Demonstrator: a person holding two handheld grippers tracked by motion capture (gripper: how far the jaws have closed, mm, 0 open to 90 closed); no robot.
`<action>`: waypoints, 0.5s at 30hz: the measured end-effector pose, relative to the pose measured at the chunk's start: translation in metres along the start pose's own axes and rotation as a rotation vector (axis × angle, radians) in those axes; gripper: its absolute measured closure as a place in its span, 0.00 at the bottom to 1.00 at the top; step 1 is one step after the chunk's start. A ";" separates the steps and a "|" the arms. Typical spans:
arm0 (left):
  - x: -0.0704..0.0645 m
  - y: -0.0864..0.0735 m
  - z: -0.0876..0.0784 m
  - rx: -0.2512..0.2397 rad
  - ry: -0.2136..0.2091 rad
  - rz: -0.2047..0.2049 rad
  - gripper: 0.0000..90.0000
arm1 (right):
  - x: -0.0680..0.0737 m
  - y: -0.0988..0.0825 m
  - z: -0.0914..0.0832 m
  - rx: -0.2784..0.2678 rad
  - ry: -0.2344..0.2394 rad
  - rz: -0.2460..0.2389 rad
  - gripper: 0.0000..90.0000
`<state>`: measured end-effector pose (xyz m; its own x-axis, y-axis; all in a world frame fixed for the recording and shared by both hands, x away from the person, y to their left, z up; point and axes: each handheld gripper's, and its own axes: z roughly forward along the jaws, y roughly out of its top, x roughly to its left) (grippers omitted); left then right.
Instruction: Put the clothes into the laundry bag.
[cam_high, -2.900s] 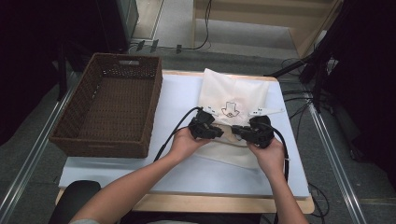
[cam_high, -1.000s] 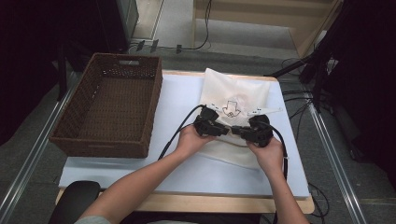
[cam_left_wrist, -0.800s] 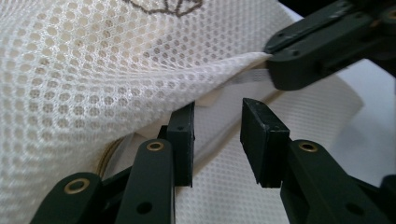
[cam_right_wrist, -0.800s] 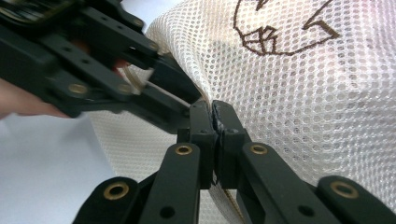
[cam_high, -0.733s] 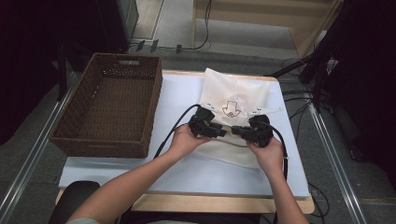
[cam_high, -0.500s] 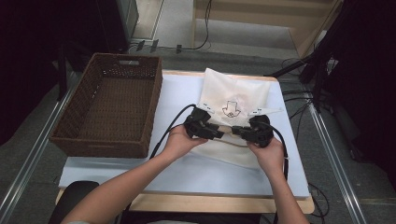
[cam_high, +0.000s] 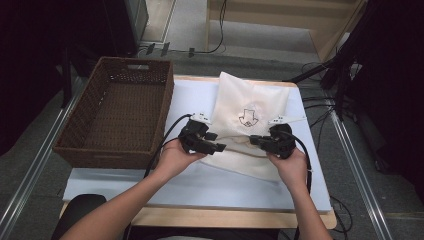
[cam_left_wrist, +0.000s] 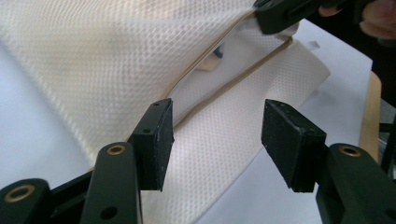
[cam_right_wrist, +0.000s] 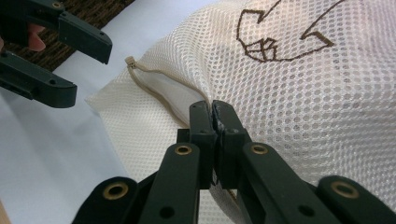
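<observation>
On the white table top (cam_high: 200, 185), to the right of the brown wicker basket (cam_high: 117, 117), lies a cream mesh bag (cam_high: 250, 107) with a small dark drawing stitched on its upper face. My right claw (cam_high: 256, 140) rests at the near right part of the bag, jaws pressed together on the mesh just beside the tan-trimmed mouth; in the right gripper view the pads (cam_right_wrist: 219, 122) meet with the fabric pinched between them. My left claw (cam_high: 216, 142) sits at the bag's near left edge, pointing across toward the right one. Its jaws have just been opening: in the left gripper view the two pads (cam_left_wrist: 156, 140) stand spread, with the bag's trimmed opening (cam_left_wrist: 224, 88) beyond and between them but not pressed by either. Along that opening the upper layer stands lifted off the lower, leaving a gap. Both my hands grip the tool bodies from the near side. The basket stands apart from the bag.
</observation>
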<state>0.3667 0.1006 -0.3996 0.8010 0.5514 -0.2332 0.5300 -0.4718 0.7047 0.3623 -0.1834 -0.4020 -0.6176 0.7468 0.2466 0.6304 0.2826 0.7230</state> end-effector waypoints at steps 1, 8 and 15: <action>0.000 -0.003 -0.001 -0.008 0.002 -0.013 0.48 | 0.000 0.000 -0.002 -0.003 0.000 0.000 0.99; 0.008 -0.026 -0.007 -0.002 0.060 -0.039 0.45 | 0.001 -0.003 -0.009 0.000 0.003 -0.005 0.99; 0.018 -0.036 0.006 0.047 0.112 -0.048 0.46 | -0.002 -0.006 -0.009 0.006 0.019 0.006 0.99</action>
<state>0.3638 0.1230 -0.4331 0.7399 0.6460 -0.1875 0.5813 -0.4738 0.6615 0.3554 -0.1920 -0.4010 -0.6225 0.7369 0.2636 0.6371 0.2816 0.7175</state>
